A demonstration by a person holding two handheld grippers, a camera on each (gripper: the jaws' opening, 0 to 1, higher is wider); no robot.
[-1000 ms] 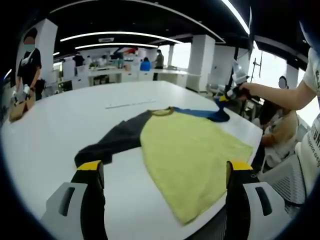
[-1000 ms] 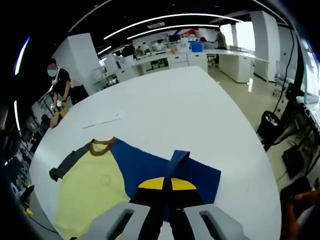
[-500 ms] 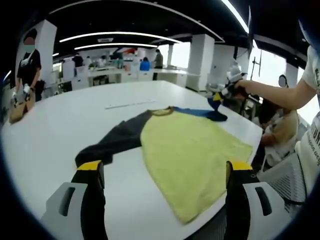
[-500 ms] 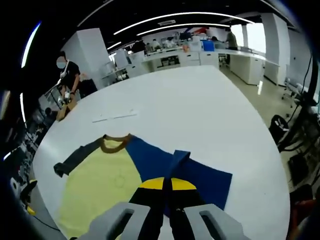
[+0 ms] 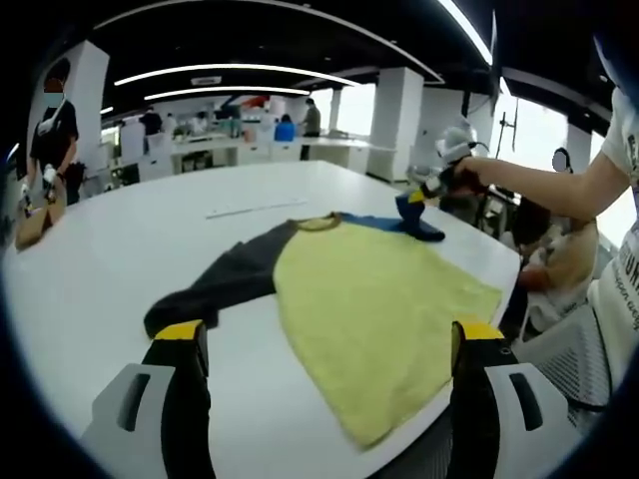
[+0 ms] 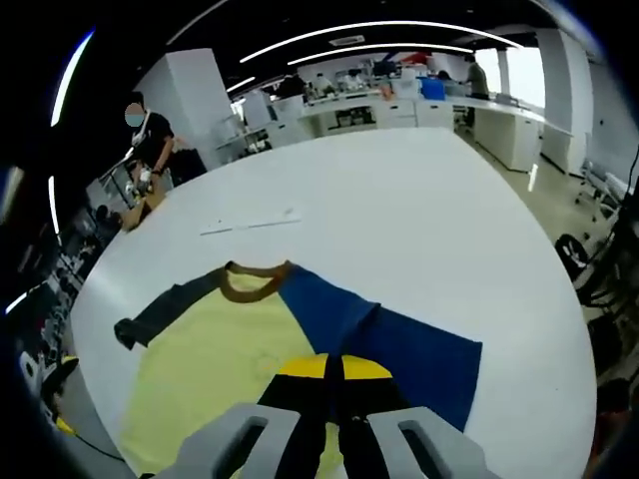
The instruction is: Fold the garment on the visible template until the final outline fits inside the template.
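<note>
Two yellow-tipped jaws of the left gripper (image 5: 324, 344) stand wide apart with nothing between them, low over the near edge of the large round white table (image 5: 120, 249). On that table lies the short-sleeved T-shirt with a pale yellow body (image 5: 374, 299), spread flat, its hem toward the table's near edge and its brown neckband (image 6: 255, 281) toward the table's middle. Its dark grey sleeve (image 5: 215, 289) stretches flat on the table away from the body. On the other side, the navy blue sleeve (image 6: 399, 349) is pinched between the shut jaws of the right gripper (image 6: 334, 371); in the left gripper view that gripper (image 5: 419, 195) holds the sleeve's end raised just above the table, with the person's bare forearm (image 5: 544, 185) reaching in behind it. A thin pale strip (image 6: 250, 224) lies on the table beyond the neckband, well apart from the shirt. Past the table's far edge a person in dark clothes (image 6: 155, 150) stands beside a brown object.
</note>
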